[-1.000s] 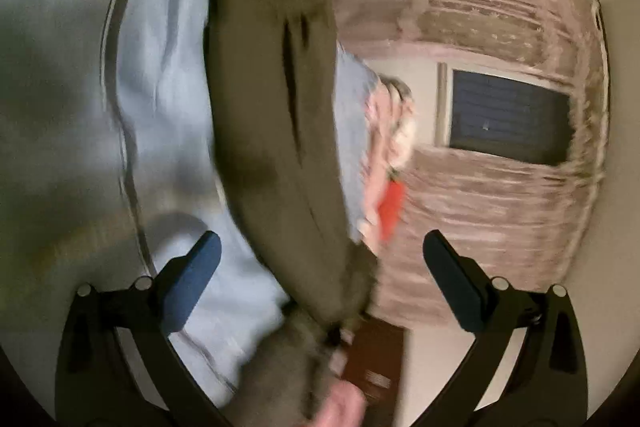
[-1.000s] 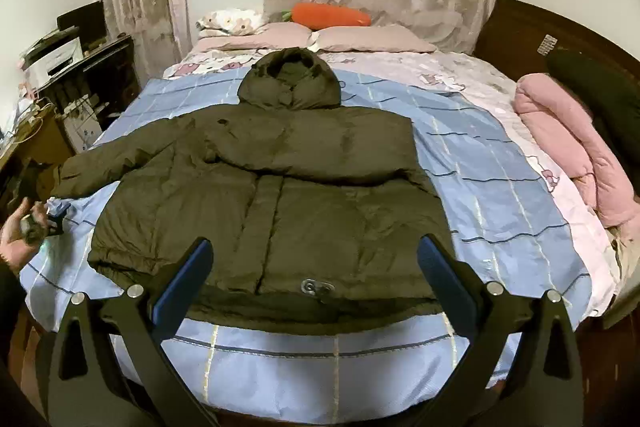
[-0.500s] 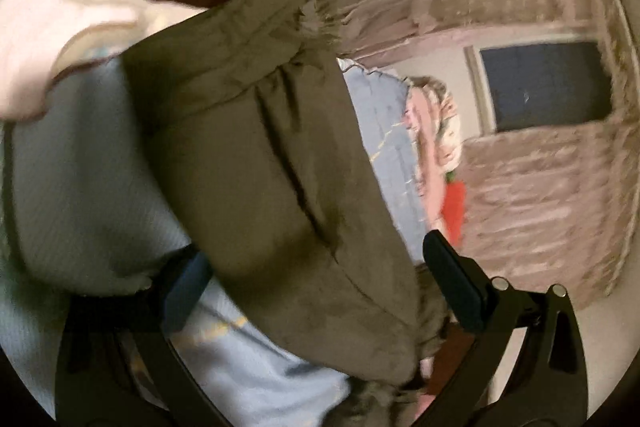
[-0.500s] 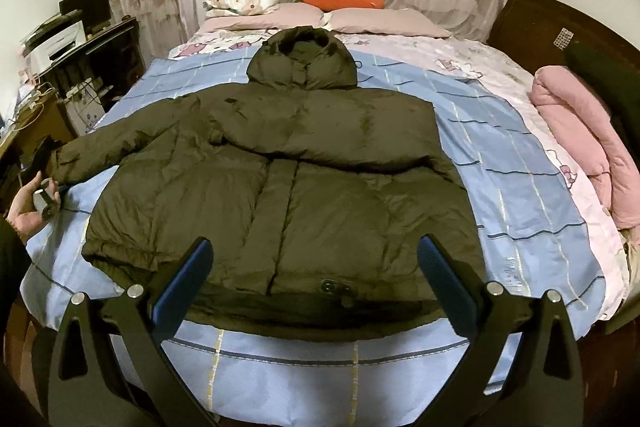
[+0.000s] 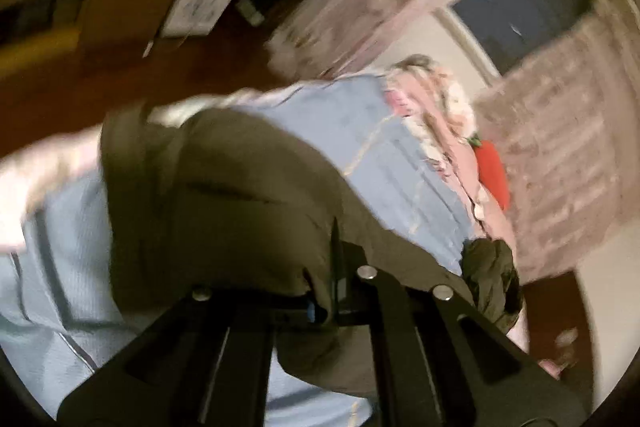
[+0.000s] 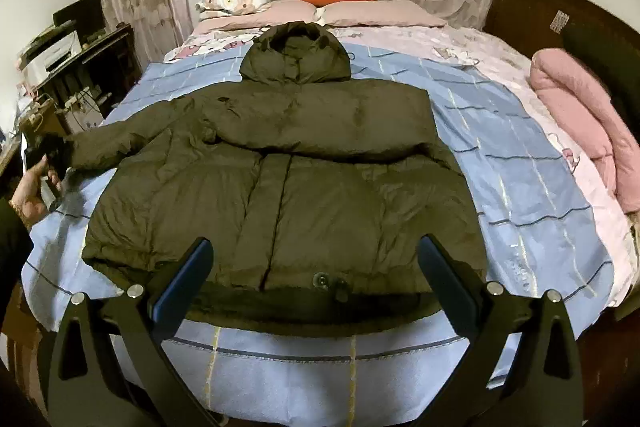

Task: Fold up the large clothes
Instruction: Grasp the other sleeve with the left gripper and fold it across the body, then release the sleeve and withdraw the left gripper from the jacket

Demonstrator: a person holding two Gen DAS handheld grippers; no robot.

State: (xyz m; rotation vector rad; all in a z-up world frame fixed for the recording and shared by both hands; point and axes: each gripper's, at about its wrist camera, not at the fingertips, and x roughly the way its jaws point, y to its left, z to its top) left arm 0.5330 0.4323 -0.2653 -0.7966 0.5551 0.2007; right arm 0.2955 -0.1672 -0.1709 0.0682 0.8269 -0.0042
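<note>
1. Flat on the blue checked bed sheet lies the olive-green hooded puffer jacket.
2. Left hand-held gripper pinches its sleeve at nine o'clock.
3. Right hand-held gripper hovers spread wide at six o'clock.

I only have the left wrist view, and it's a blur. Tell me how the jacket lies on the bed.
Observer: The jacket lies flat, front up, with its hood toward the pillows.
Operator: Report the sleeves.
Observer: One sleeve stretches out sideways to the left tool. The other appears to be folded across the front.
Operator: Now the right tool.
Observer: The right tool is open over the hem, holding nothing.
</note>
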